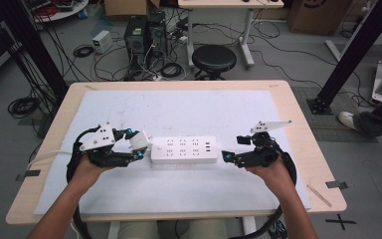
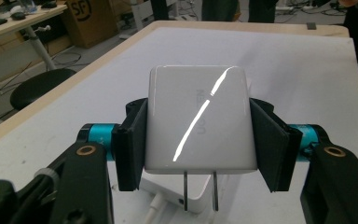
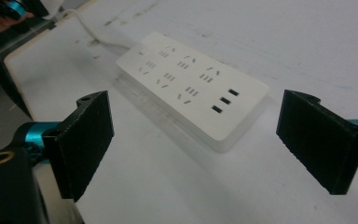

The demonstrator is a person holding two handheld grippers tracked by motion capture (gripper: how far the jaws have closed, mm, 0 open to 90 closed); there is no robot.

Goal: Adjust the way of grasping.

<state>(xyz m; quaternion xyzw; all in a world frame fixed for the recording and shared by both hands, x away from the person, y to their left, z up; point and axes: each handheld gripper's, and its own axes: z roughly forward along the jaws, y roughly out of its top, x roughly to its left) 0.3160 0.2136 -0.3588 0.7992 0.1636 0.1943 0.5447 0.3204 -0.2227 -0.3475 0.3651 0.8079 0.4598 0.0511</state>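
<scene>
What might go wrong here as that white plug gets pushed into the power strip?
The left gripper clamps the glossy white square plug adapter by its smooth sides, so it might slip or tilt and its two metal prongs miss the slots. The white power strip lies loose on the table; the open right gripper isn't bracing it, so it may slide.

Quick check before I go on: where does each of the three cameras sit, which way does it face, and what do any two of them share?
High view: above the person's side, looking forward and down on the table; forearms, left gripper, right gripper.
Left gripper view: on that gripper, along its jaws clamping the white charger, prongs down.
Right gripper view: on that gripper, along open jaws toward the power strip.
Shared: all three show the power strip.
</scene>
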